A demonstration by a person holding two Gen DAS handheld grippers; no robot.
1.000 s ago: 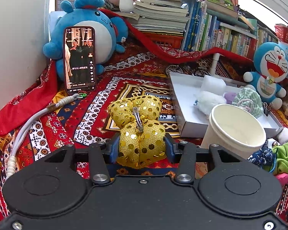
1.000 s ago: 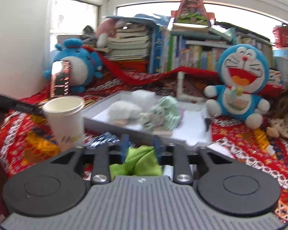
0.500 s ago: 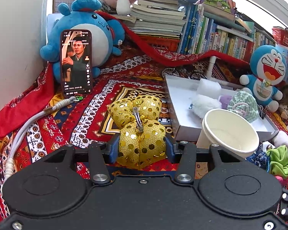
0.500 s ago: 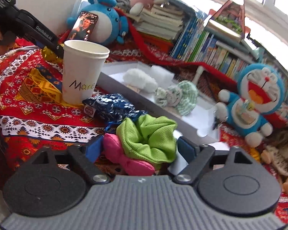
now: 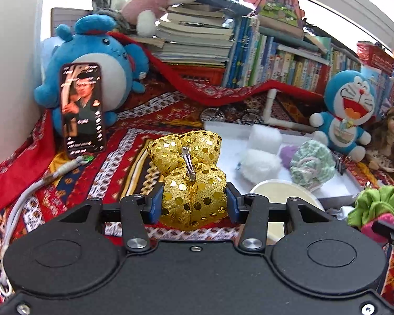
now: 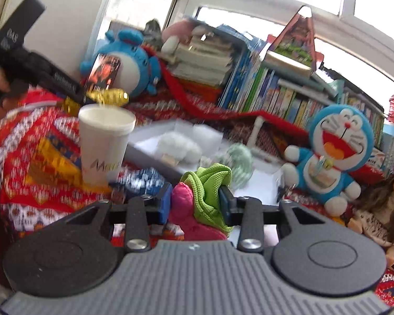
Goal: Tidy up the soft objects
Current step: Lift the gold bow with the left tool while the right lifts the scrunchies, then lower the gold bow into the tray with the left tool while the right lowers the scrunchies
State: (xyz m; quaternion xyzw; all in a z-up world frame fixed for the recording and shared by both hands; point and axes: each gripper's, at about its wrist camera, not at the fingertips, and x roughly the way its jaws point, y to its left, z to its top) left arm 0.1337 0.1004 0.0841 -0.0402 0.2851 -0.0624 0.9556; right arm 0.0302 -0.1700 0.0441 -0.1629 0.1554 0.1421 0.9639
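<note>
The left gripper point(image 5: 194, 204) is clamping a gold sequined bow point(image 5: 190, 176) between its blue pads at lower centre of the left wrist view, holding it above the patterned cloth point(image 5: 123, 157), with the white tray point(image 5: 231, 131) just behind. The right gripper point(image 6: 195, 203) is squeezing a green scrunchie point(image 6: 210, 183) and a pink scrunchie point(image 6: 186, 210) together at centre frame. A paper cup point(image 6: 105, 141) is standing at left, beside the tray.
</note>
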